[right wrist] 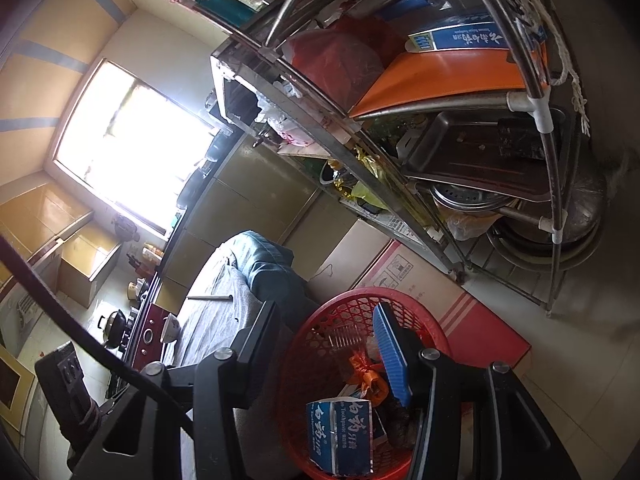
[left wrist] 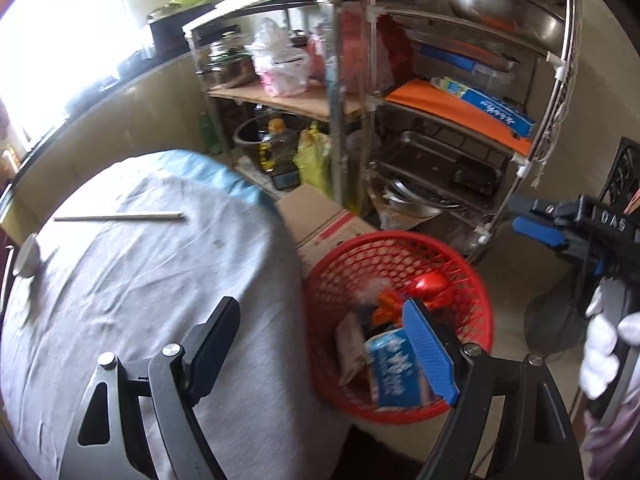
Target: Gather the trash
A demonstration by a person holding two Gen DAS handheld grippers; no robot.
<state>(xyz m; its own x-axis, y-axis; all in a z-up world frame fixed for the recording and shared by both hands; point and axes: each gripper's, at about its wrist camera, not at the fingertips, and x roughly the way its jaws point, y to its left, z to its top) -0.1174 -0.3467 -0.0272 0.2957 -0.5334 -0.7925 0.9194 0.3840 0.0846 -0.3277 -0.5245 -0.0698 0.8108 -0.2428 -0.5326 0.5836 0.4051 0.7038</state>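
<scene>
A red mesh basket stands on the floor beside the cloth-covered table; it also shows in the right wrist view. It holds a blue toothpaste box, orange wrapping, a red object and brown paper. My left gripper is open and empty, spanning the table edge and the basket. My right gripper is open and empty above the basket; in the left wrist view it shows at the right. A thin metal rod lies on the table.
A cardboard box sits behind the basket. A metal shelf rack packed with pans, bags and boxes stands beyond. A metal cup is at the table's left edge. A stove and counter lie left.
</scene>
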